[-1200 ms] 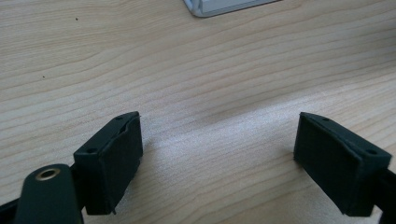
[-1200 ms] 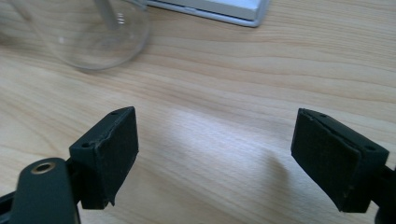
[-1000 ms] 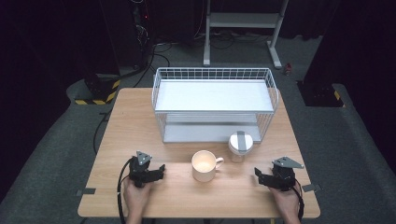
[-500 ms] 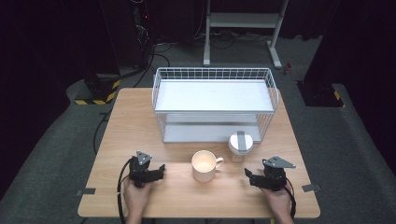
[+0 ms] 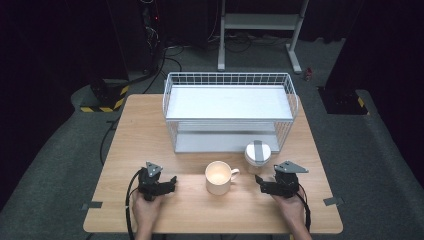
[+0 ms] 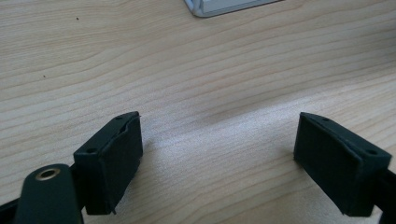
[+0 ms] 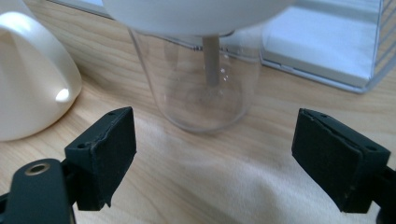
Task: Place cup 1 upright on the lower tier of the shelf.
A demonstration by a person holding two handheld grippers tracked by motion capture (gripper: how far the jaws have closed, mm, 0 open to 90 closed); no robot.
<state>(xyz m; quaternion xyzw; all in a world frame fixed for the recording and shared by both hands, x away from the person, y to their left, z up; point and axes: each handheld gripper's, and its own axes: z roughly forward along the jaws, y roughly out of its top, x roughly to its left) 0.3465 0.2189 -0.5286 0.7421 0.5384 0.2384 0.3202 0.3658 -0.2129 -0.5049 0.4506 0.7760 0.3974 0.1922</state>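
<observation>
The right tongs [image 5: 260, 181], jaws apart and empty, have shifted leftward toward the clear lidded cup [image 7: 201, 79], indicating an approach; the left tongs [image 5: 170, 182] remain apart, idle on the worktop [image 5: 150, 130].

No text, label, brand or number can be read on anything here. The only sign-like marking is the yellow and black hazard stripes [image 5: 102, 105] on the floor, to the left of the wire basket [image 5: 230, 80]; they carry no words.
</observation>
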